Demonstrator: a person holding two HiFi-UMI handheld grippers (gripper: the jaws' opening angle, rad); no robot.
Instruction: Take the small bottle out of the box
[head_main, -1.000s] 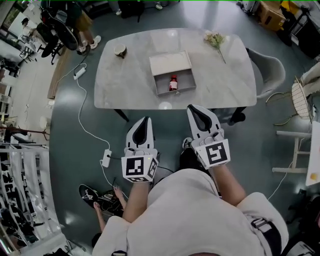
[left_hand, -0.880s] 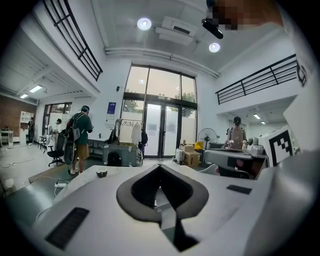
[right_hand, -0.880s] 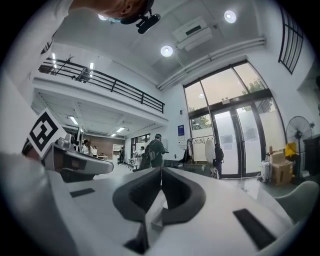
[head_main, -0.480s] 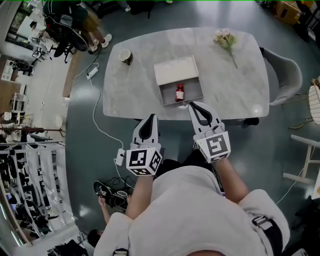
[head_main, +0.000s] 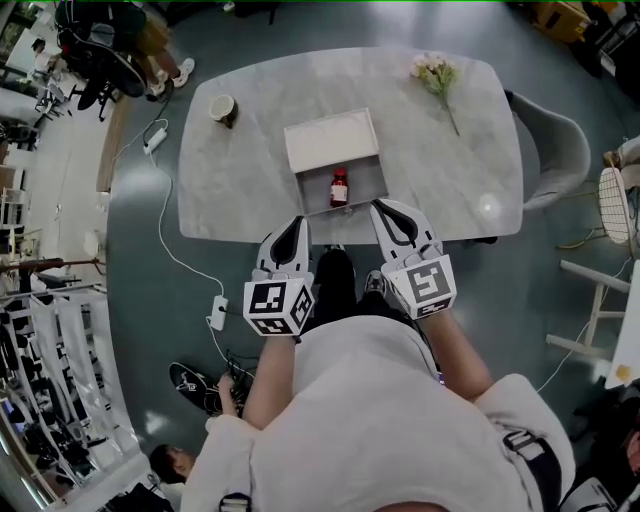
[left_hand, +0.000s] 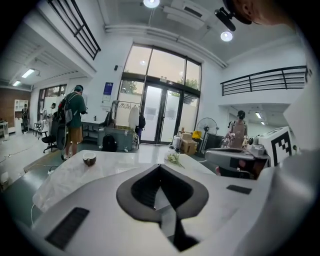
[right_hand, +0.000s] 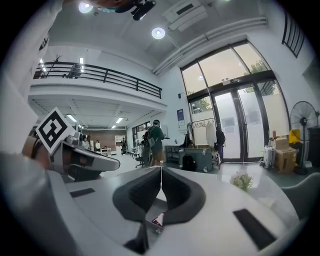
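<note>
Pale marble table (head_main: 240, 170) with box (head_main: 366, 186), teal floor (head_main: 520, 300)

On table (head_main: 250, 205): bottle (head_main: 340, 187) in box (head_main: 366, 178), cup (head_main: 222, 108) back-L, flowers (head_main: 437, 75) back-R.

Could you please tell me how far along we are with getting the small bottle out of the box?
Done: nothing yet; the small red bottle stands upright inside the open grey box on the pale marble table. In hand: the left gripper and right gripper are both shut and empty, at the table's near edge. Left: open a gripper, grasp the bottle, lift it out.
</note>
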